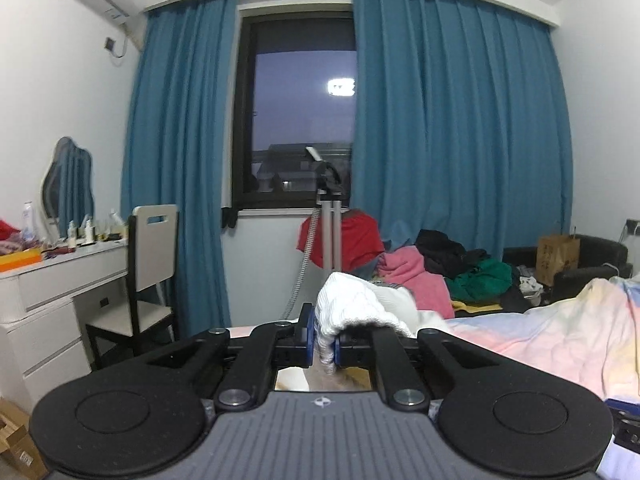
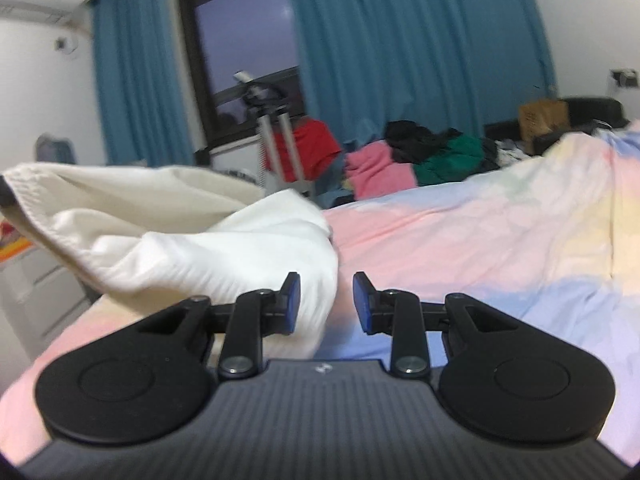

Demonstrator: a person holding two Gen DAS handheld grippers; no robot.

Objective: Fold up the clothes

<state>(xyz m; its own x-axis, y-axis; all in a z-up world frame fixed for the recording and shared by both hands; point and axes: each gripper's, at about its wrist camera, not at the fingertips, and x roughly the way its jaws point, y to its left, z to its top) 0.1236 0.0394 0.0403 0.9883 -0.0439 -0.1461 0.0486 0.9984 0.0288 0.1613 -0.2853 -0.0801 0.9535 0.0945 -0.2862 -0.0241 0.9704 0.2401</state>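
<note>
**White knit pinched on the left, right jaws standing apart over the bed**

White ribbed fabric, a knit garment (image 1: 362,308), is clamped between the blue pads of the left gripper (image 1: 325,344); the jaws are closed tight on a bunched fold, and the cloth humps up above the fingers and falls away to the right. In the right wrist view the same white garment (image 2: 192,248) hangs in a broad, slack sheet from the upper left down to the bedspread (image 2: 500,232), its hemmed edge running along the top left of the cloth. The right gripper (image 2: 326,304) is spread open with nothing between its pads; the garment's lower right edge lies just beside its left finger, and whether the two touch cannot be told. To the right of that gripper the pastel pink, blue and yellow bedspread lies bare, rising to a rumpled ridge further right.

Beyond the bed's far edge sits a pile of clothes (image 1: 448,268) in pink, black and green, with a red garment (image 1: 352,240) draped behind a garment steamer's poles (image 1: 332,232). Blue curtains (image 1: 452,120) flank a dark window (image 1: 296,120). A white dressing table (image 1: 60,280) and chair (image 1: 148,272) stand by the left wall, well apart from the bed's corner.
</note>
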